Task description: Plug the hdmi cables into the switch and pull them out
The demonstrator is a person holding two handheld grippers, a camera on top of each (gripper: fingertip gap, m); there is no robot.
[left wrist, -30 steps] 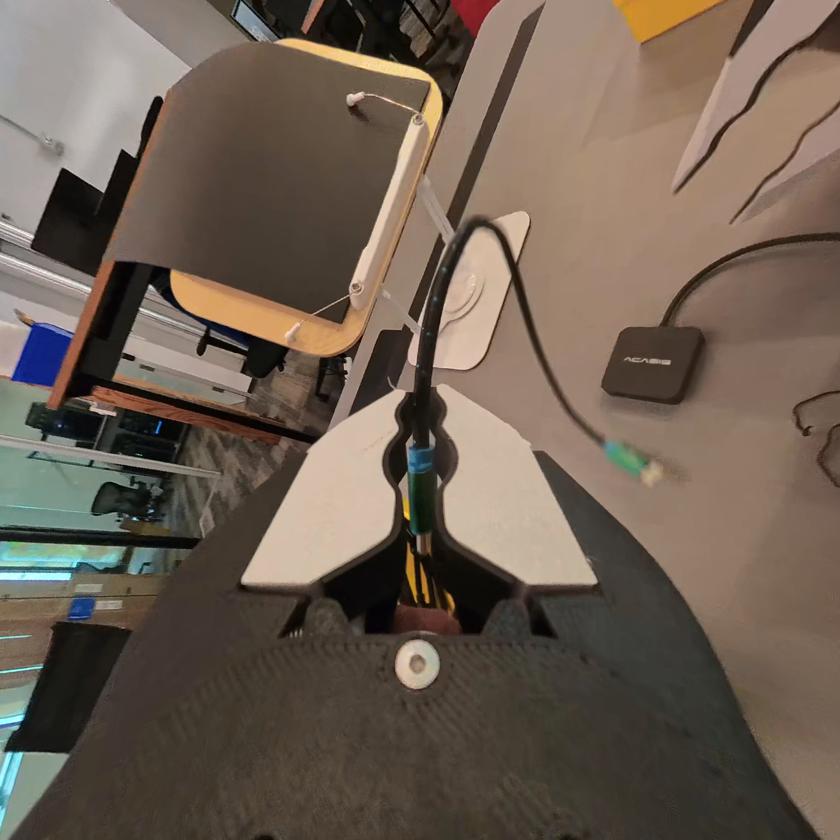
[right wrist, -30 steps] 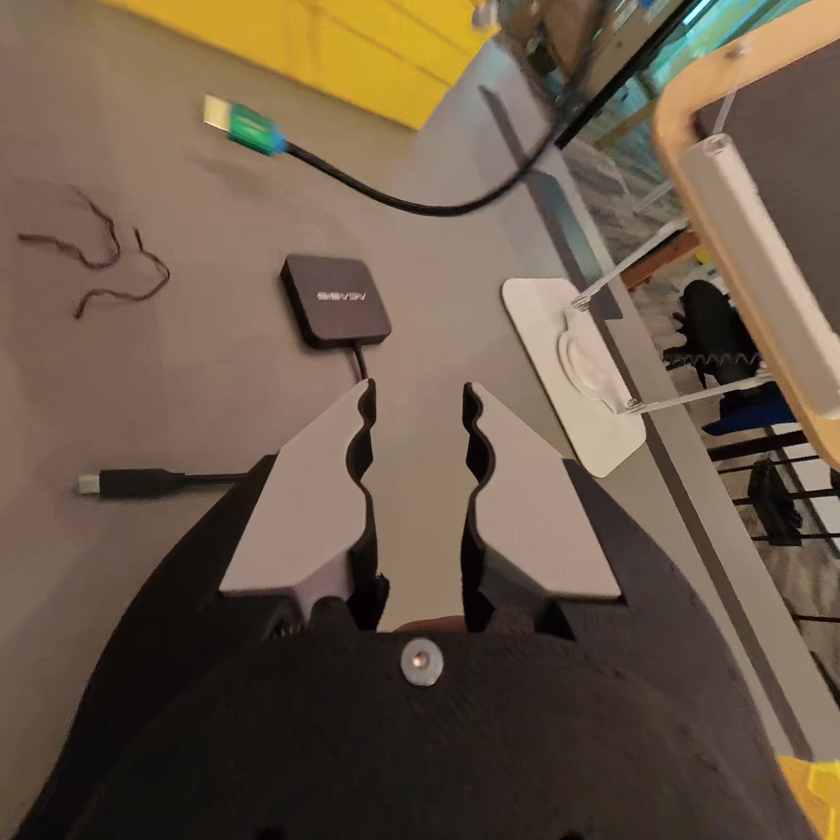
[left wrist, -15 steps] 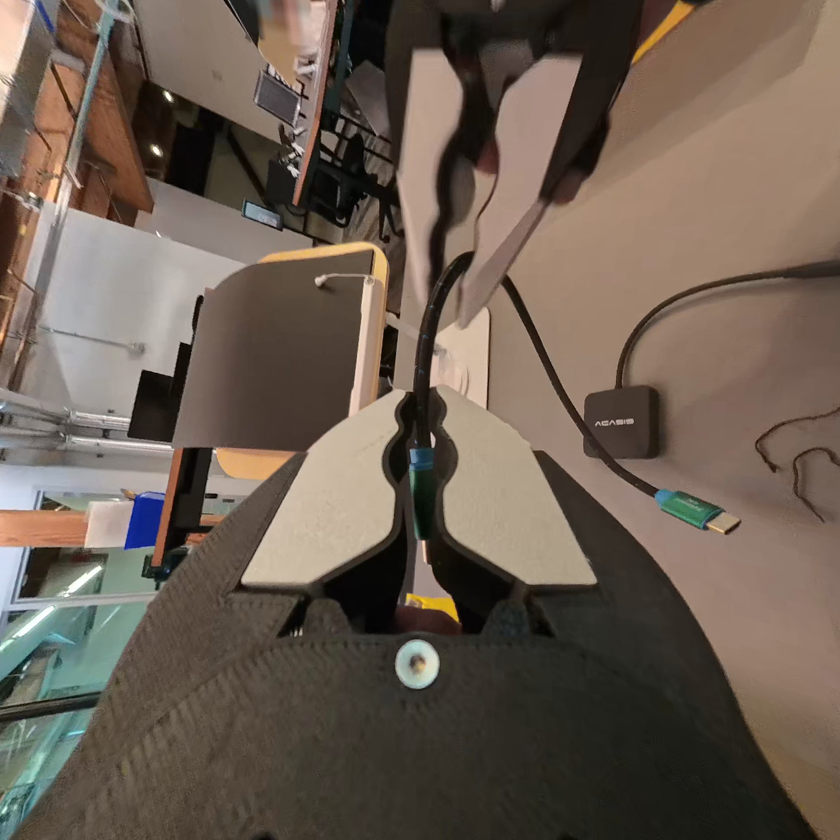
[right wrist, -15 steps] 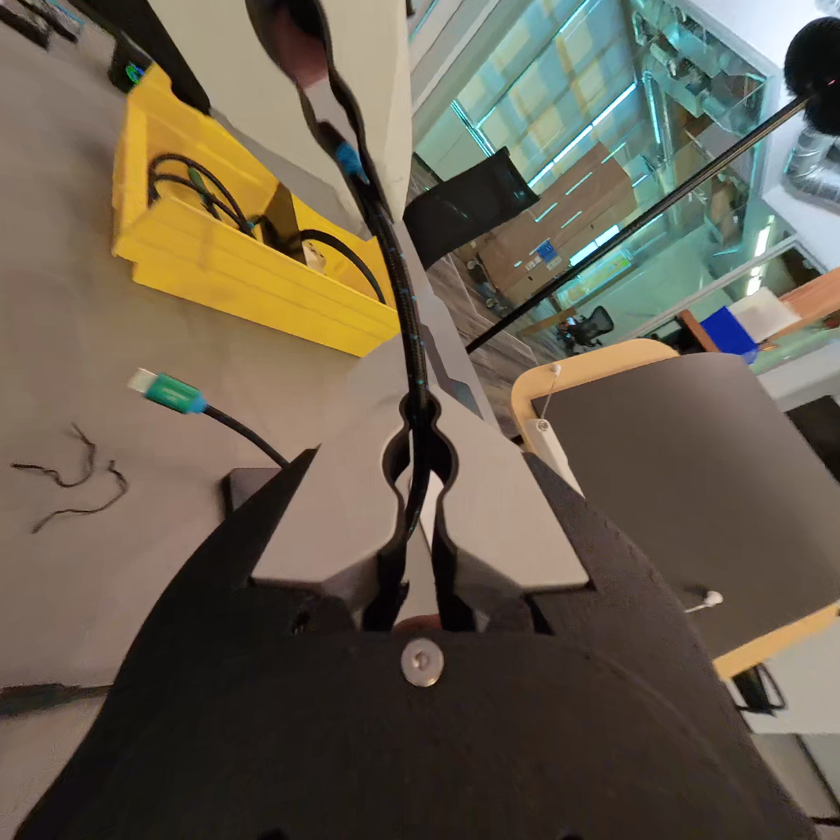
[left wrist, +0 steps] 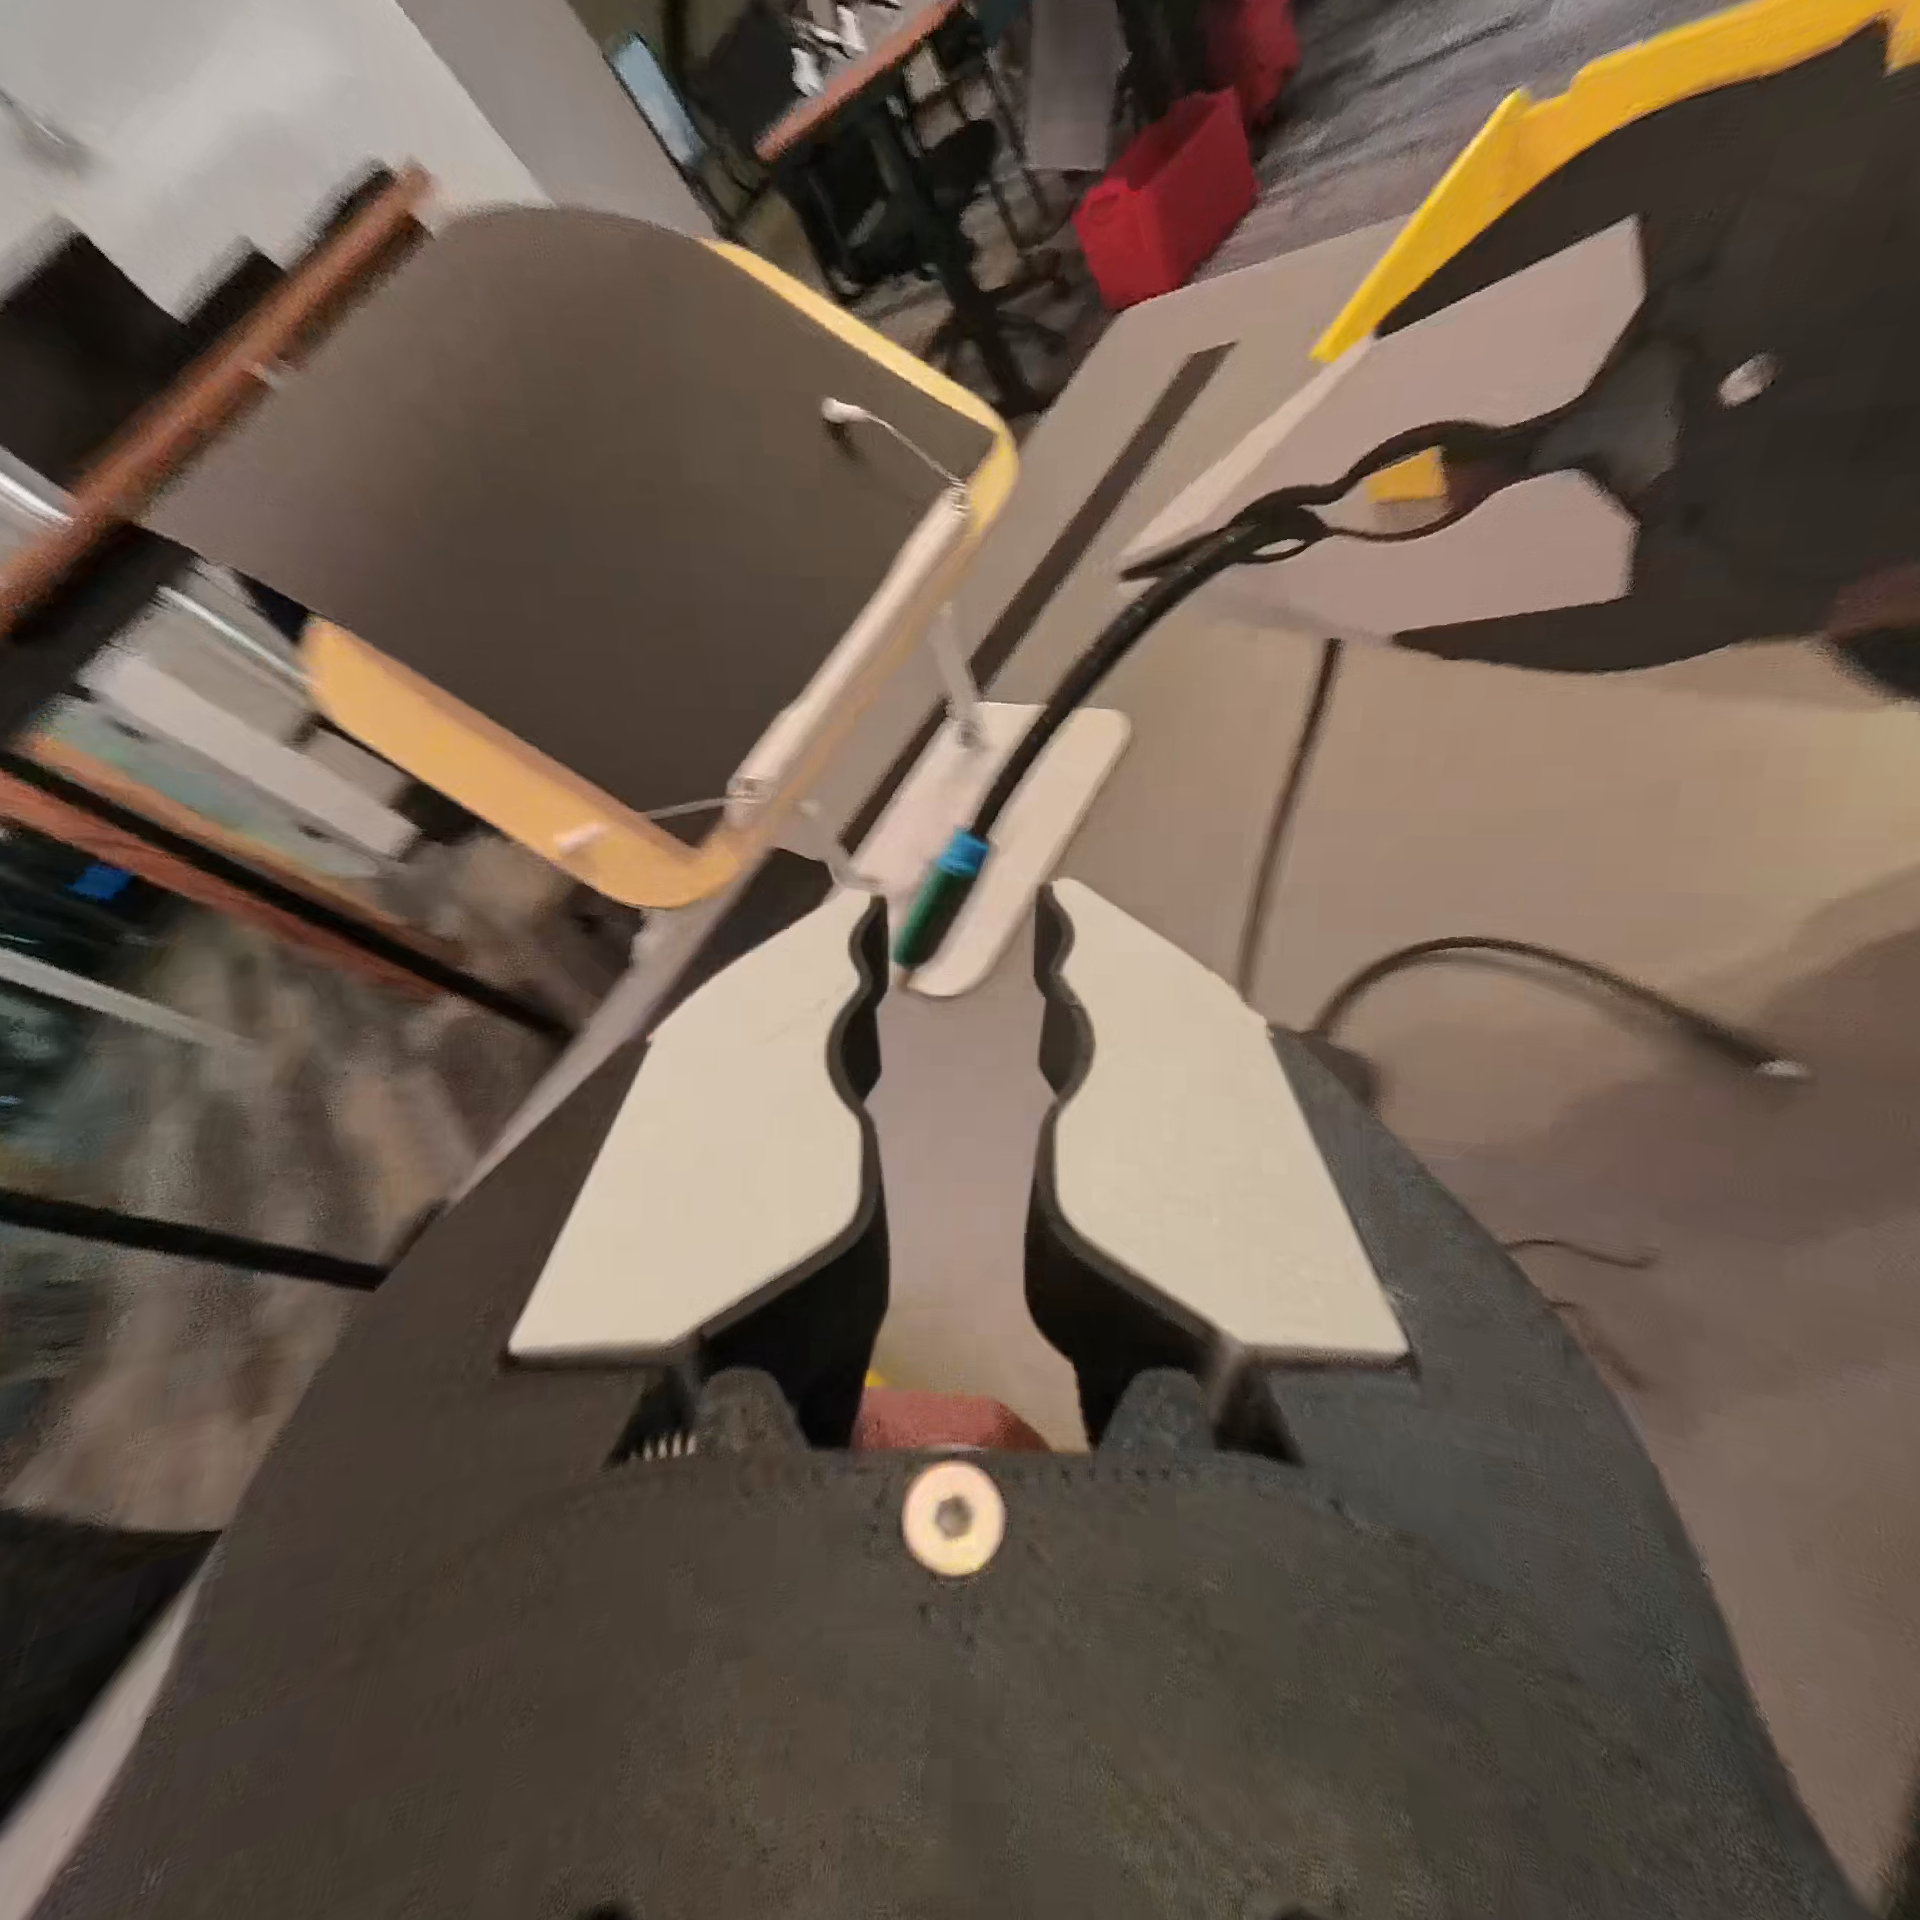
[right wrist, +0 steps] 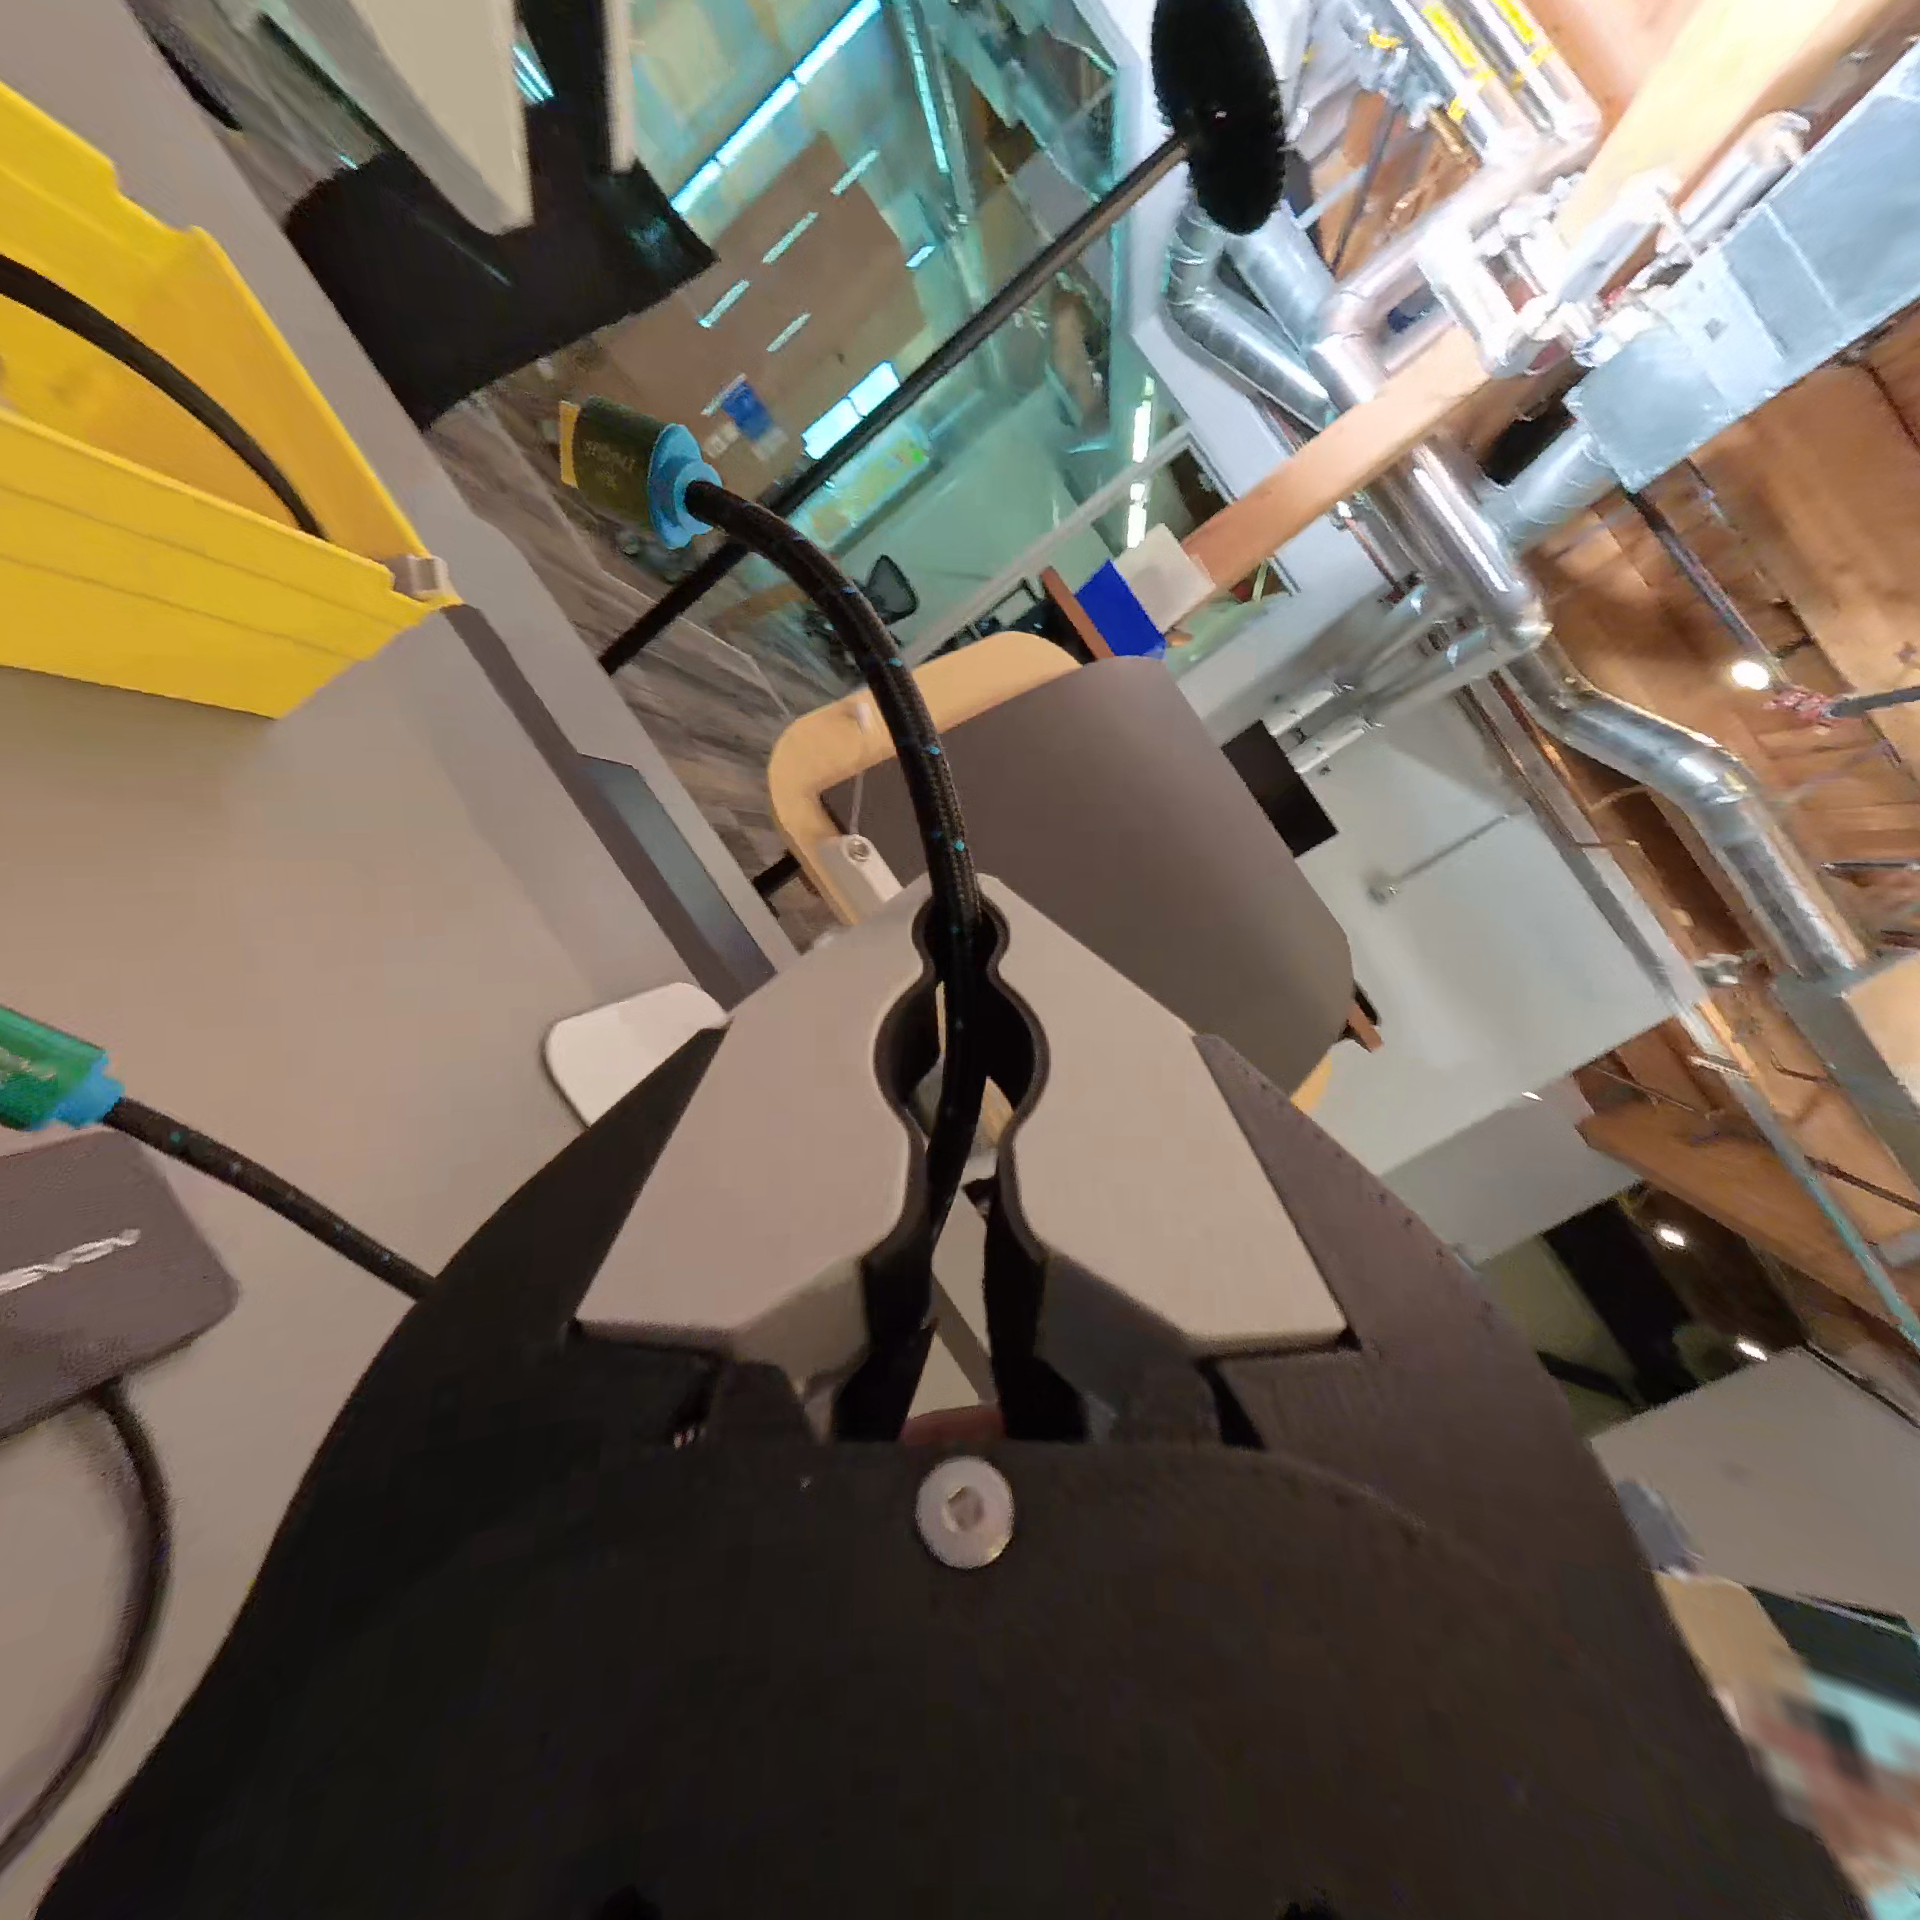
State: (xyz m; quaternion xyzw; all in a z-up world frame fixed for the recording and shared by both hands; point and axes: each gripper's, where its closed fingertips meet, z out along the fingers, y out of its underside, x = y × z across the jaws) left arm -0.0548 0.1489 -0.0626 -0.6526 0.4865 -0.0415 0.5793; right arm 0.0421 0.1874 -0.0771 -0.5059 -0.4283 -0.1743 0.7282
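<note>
HDMI cable (right wrist: 940,831) is clamped in the right hand-held gripper (right wrist: 961,925), its green plug (left wrist: 932,908) hung at 12 o'clock of the released left hand-held gripper (left wrist: 956,935), long axis angled toward 1 o'clock.

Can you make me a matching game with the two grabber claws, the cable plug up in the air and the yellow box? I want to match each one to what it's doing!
Things:
1. left gripper
2. right gripper
3. green HDMI plug
4. yellow bin

States:
A. sits on the grey table with black cables inside
B. shut on the braided HDMI cable
C. open, holding nothing
D. hangs in the air at the free end of the cable

Right pairs: 1-C, 2-B, 3-D, 4-A
</note>
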